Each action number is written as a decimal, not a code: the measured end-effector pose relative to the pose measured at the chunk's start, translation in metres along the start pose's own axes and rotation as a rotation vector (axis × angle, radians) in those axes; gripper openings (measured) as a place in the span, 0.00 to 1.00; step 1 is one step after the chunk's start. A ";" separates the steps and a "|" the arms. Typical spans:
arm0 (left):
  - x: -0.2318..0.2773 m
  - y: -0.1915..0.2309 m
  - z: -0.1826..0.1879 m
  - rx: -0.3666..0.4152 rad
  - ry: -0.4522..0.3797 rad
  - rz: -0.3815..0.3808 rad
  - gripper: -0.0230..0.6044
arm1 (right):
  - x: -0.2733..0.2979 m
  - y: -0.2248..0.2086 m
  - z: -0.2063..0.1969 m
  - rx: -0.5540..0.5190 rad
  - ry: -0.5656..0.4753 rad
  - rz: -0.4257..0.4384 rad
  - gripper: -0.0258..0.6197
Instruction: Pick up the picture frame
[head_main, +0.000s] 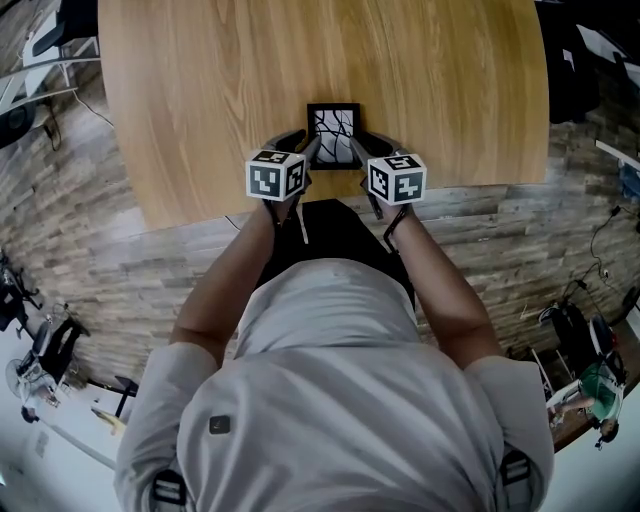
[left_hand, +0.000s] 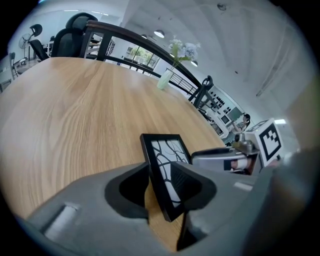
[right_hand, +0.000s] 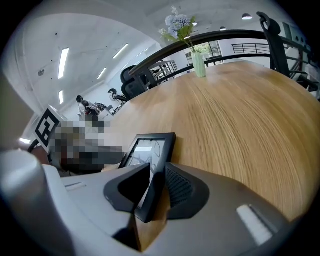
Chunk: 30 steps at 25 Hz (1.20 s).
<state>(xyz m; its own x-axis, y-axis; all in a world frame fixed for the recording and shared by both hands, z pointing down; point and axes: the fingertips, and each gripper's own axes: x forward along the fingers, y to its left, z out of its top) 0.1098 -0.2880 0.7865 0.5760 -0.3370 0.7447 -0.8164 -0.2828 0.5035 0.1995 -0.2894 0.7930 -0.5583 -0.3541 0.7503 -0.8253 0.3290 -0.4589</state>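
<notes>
Pale wood desk (head_main: 200, 80) filling the view, grain sweeping side to side. Close to its near edge, dead centre ahead of the person: picture frame (head_main: 333, 135), black border, dark branching lines on white, glass up, seemingly flat on the wood. Long axis pointing away from the body, so both long sides offered straight to the hands. Left tongs (left_hand: 159, 174) astride the left side, jaws spread wide, black border standing in the gap with space beside it, no squeeze. Right tongs (right_hand: 156, 172) mirroring on the right side, equally spread, border between the pads yet unpinched. Neither hand nearer: dead level, one per flank, both angled down from the desk edge. Coming move, by the look of it: close both on the borders together, then lift evenly to stop any tipping. Further back, vase of pale flowers (right_hand: 198, 62) well clear, dark office chairs (left_hand: 75, 32) beyond the far rim.
</notes>
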 end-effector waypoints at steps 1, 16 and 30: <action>0.001 0.001 -0.002 -0.005 0.003 0.003 0.27 | 0.002 0.000 -0.002 0.003 0.003 -0.001 0.21; 0.011 0.011 -0.008 -0.016 0.017 0.018 0.19 | 0.013 0.000 -0.007 -0.039 0.029 -0.033 0.21; 0.012 0.011 -0.008 -0.013 0.002 0.017 0.18 | 0.012 -0.002 -0.007 0.019 -0.018 -0.077 0.19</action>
<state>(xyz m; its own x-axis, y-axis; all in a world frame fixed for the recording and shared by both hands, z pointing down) 0.1074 -0.2879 0.8045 0.5618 -0.3403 0.7541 -0.8267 -0.2651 0.4963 0.1952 -0.2877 0.8060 -0.4940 -0.3932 0.7755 -0.8675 0.2834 -0.4089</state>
